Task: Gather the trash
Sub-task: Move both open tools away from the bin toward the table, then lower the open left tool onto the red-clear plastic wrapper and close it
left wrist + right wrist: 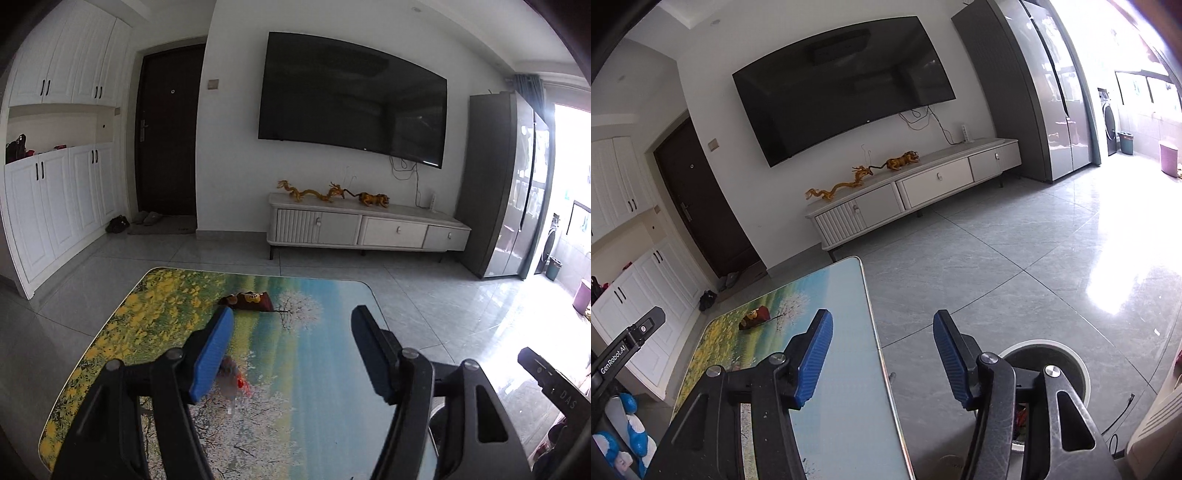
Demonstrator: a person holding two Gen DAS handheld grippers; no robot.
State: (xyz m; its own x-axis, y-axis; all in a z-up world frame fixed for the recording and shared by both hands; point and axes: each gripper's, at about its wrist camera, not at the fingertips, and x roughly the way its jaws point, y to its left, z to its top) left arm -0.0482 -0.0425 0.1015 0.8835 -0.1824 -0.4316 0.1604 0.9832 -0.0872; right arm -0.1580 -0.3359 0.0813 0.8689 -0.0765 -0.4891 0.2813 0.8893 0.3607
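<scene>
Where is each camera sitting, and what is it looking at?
Left wrist: sits on the left gripper, looking over the painted table and a snack wrapper toward the TV; its open fingers show.
Right wrist: sits on the right gripper, above the table's edge, with a round bin below; its open fingers and part of the other gripper's handle show.
Both share the table, wrapper, TV and cabinet.
</scene>
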